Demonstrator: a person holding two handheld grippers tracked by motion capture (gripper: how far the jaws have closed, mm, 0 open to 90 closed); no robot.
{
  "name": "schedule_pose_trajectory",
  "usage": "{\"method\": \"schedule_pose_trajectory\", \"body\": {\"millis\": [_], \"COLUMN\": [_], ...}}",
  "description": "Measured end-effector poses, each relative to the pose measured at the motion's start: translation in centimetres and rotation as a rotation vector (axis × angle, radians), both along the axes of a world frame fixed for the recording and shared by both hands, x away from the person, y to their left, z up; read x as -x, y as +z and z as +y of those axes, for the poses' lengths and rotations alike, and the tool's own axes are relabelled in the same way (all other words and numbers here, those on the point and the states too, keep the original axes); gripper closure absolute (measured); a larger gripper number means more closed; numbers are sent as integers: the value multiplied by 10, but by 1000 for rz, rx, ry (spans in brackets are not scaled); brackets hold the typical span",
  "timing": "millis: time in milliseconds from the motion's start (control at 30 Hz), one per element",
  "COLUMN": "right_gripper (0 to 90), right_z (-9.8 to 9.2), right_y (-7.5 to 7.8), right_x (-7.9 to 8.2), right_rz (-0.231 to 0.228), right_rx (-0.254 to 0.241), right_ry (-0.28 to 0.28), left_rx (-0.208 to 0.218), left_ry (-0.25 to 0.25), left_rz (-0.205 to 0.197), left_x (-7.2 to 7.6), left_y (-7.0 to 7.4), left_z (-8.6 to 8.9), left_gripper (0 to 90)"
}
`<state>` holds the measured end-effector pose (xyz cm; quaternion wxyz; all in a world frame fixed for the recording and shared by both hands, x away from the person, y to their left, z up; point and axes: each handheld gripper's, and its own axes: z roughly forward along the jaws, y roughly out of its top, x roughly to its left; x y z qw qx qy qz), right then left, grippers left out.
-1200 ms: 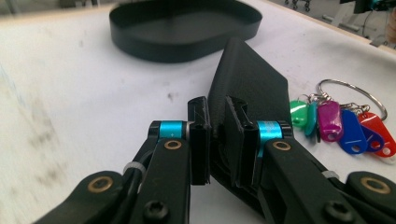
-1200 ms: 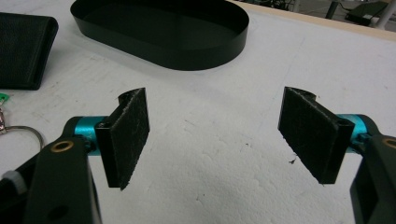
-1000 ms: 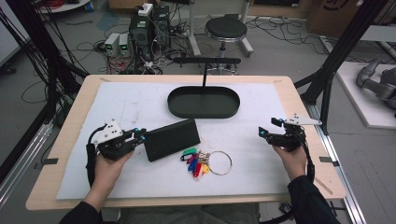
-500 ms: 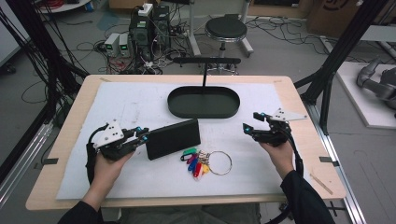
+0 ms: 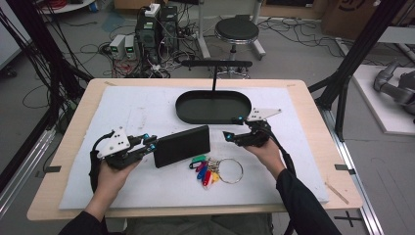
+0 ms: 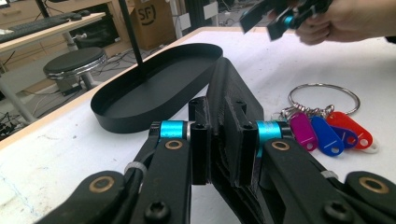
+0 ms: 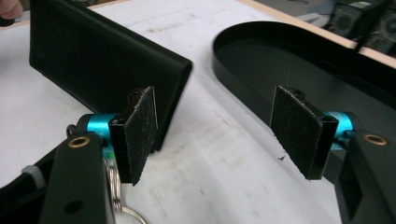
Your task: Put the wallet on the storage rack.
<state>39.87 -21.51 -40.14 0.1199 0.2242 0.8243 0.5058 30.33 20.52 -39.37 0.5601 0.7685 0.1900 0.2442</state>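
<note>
So far we've only got the left gripper (image 5: 147, 142) clamped on the black wallet's (image 5: 182, 145) edge, lifted off the mat, while our right gripper (image 5: 234, 136) comes in wide open, empty, and the tray (image 5: 214, 108) sits unfilled.

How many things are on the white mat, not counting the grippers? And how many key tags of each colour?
Wallet: 1
Tray: 1
Key ring: 1
Green tag: 1
Blue tag: 1
Purple tag: 1
Red tag: 1
Total: 3 things, 4 tags
</note>
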Motion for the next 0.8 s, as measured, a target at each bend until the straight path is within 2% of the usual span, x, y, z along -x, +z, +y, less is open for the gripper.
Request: {"method": "schedule_pose_trajectory", "body": {"millis": [67, 233, 267, 300, 533, 600, 633, 667, 767, 800], "right_gripper": [322, 329, 328, 326, 321, 437, 437, 500, 534, 612], "right_z": [14, 32, 40, 44, 56, 58, 58, 59, 60, 56], "right_y": [-6, -12, -14, -15, -25, -27, -27, -26, -24, -23], "right_x": [-6, -13, -16, -17, -25, -25, -25, -23, -21, -22], "right_rz": [26, 50, 80, 86, 113, 113, 113, 93, 67, 79], "right_rx": [4, 25, 33, 38, 28, 28, 28, 37, 57, 49], "right_ry": [38, 84, 106, 116, 151, 191, 191, 220, 223, 237], "left_rx": [-2, -7, -6, -3, -10, -11, -11, -11, -21, -26], "left_ry": [-5, -21, -26, -32, -64, -61, -63, -64, -56, -51], "left_rz": [-3, -12, -13, -13, -29, -25, -24, -21, -13, -9], "left_x": [0, 2, 2, 2, 4, 4, 4, 3, 2, 2], "left_y": [0, 0, 0, 0, -1, -2, -2, -3, -4, -5], "left_z": [0, 0, 1, 1, 1, 2, 3, 3, 6, 7], "left_gripper": [808, 807, 807, 807, 806, 805, 805, 804, 802, 796]}}
